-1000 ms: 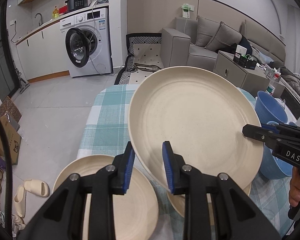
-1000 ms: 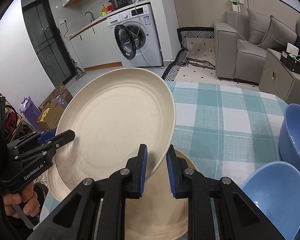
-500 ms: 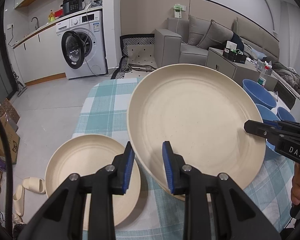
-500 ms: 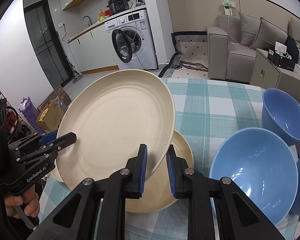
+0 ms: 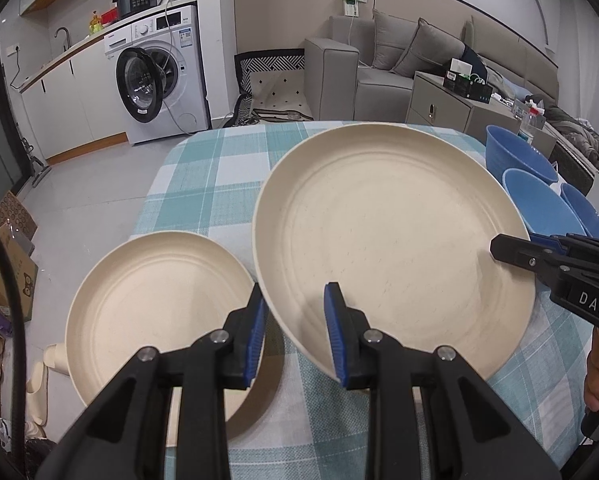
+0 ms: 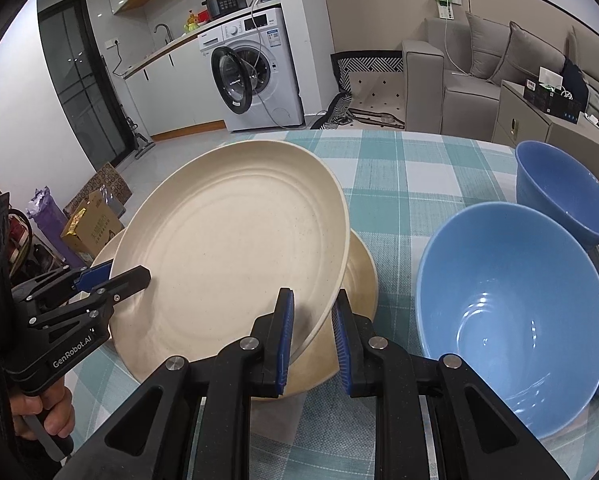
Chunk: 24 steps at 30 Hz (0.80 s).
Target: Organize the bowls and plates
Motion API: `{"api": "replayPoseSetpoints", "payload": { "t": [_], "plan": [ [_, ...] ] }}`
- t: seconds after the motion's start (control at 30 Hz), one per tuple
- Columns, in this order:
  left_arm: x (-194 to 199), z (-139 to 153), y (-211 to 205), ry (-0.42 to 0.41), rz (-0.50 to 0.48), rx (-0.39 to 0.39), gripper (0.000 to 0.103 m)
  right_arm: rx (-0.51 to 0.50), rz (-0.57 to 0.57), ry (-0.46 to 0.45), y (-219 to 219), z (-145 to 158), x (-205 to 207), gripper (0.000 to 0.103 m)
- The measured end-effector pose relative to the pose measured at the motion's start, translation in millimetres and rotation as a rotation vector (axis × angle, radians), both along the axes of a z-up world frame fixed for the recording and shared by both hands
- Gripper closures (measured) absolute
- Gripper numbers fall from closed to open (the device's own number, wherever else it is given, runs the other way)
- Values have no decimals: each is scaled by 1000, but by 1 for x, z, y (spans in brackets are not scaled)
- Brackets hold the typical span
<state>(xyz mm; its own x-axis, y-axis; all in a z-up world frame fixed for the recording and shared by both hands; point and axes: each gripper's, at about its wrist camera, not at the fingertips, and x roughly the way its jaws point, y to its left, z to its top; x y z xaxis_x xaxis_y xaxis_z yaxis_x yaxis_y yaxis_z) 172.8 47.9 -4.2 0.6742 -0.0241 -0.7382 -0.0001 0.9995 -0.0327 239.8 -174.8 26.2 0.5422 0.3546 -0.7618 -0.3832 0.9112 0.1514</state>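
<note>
Left wrist view: the left claw is pinched narrow on the near rim of a large cream plate, blue pads on either side of the edge. At three o'clock the right claw bites the same plate's far rim, its black body lettered "DAS". The plate hangs tilted above the checked worktop. At eight o'clock a second cream plate lies flat near the worktop's edge. Three blue bowls cluster at two o'clock.

From the right wrist view, the right claw is likewise closed narrow on the held plate, and the left claw at nine o'clock reads "GenRobot.AI". Another cream plate sits on the worktop directly beneath the held one. A washing machine at twelve o'clock stands with its door open; its labels are too small to read.
</note>
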Motion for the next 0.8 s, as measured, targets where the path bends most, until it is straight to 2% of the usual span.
{"api": "replayPoseSetpoints", "payload": {
  "t": [0.17,0.33,0.8],
  "plan": [
    [6,-11,-6,17,-4,11,77,-30,-10,5,0,-11,6,83],
    [9,-21,-9,32,-7,-2,76,-104,-13,-35,6,-15,5,83],
    [10,-32,-3,52,1,3,76,-227,3,-97,26,-27,1,81]
  ]
}}
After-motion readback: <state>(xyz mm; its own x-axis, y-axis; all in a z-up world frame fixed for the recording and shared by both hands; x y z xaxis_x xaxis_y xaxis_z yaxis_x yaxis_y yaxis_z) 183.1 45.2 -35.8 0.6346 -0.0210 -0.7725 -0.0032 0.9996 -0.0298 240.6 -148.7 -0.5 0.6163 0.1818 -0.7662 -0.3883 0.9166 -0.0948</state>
